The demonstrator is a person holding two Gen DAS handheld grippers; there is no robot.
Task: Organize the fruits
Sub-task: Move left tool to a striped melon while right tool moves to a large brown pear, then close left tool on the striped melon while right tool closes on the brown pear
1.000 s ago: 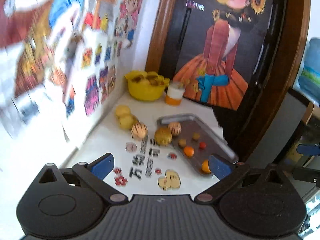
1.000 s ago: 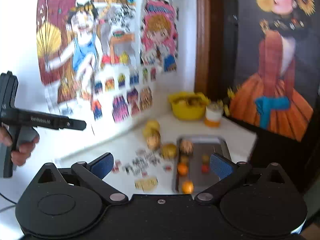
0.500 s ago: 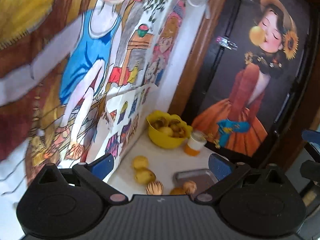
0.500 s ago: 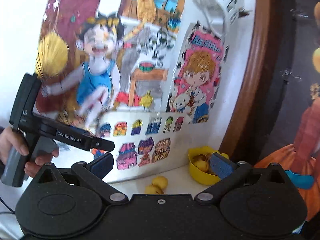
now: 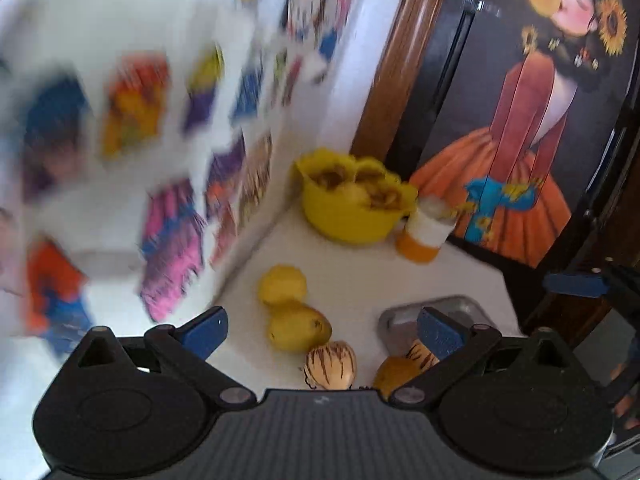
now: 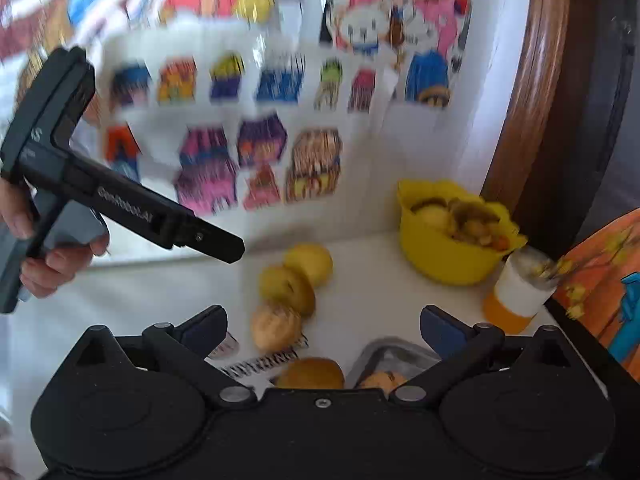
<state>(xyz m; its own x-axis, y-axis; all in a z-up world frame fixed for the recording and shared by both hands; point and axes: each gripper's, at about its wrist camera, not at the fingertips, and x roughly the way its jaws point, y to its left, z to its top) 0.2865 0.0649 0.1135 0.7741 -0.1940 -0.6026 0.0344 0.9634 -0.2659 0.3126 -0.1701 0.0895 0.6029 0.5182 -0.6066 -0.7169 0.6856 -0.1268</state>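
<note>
On the white tabletop lie two yellow fruits (image 5: 282, 284) (image 5: 300, 328) and a striped melon (image 5: 330, 368). A brownish round fruit (image 5: 390, 372) sits at the corner of the metal tray (image 5: 404, 320), with another striped fruit (image 5: 420, 354) on it. My left gripper (image 5: 322, 332) is open and empty, above the near fruits. My right gripper (image 6: 322, 330) is also open and empty, over the same row of yellow fruits (image 6: 310, 264) (image 6: 286, 290) (image 6: 276, 326). A hand holds the left gripper (image 6: 120, 208) at the left of the right wrist view. The tray (image 6: 392, 356) is mostly hidden.
A yellow bowl (image 5: 348, 216) (image 6: 448, 256) full of fruit stands in the back corner, with an orange-and-white jar (image 5: 424, 236) (image 6: 516, 292) beside it. A wall with cartoon posters runs along the left, and a dark painted panel in a wooden frame closes the back.
Both views tilted up to the wall half a second ago and have come back down to the table, nearer the fruits than before. Both grippers stay open.
</note>
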